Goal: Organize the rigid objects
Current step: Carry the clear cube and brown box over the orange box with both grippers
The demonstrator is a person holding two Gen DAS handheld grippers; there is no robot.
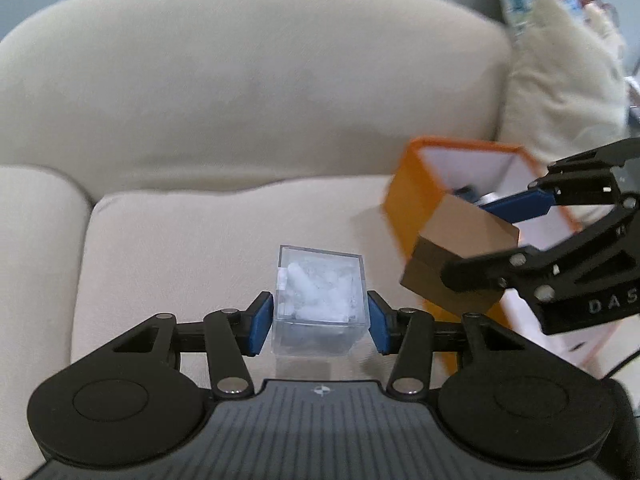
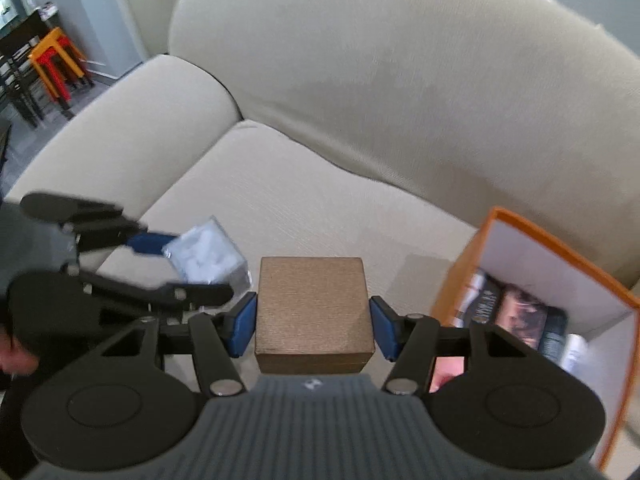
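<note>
A clear plastic cube (image 1: 320, 304) with white pieces inside sits between the blue pads of my left gripper (image 1: 320, 322), which is shut on it above the sofa seat. From the right wrist view the same cube (image 2: 208, 256) and left gripper (image 2: 188, 268) show at the left. My right gripper (image 2: 314, 326) is shut on a brown box (image 2: 314, 312), its pads pressing both sides. In the left wrist view the brown box (image 1: 460, 256) hangs in the right gripper (image 1: 492, 240) in front of the orange bin.
An orange bin (image 2: 560, 248) with white inner walls stands on the beige sofa seat (image 1: 200, 240) at the right, with books or cases (image 2: 520, 312) inside. The sofa back and armrest curve around. A loose cushion (image 1: 560, 92) leans behind the bin. Orange and red stools (image 2: 56, 64) stand far left.
</note>
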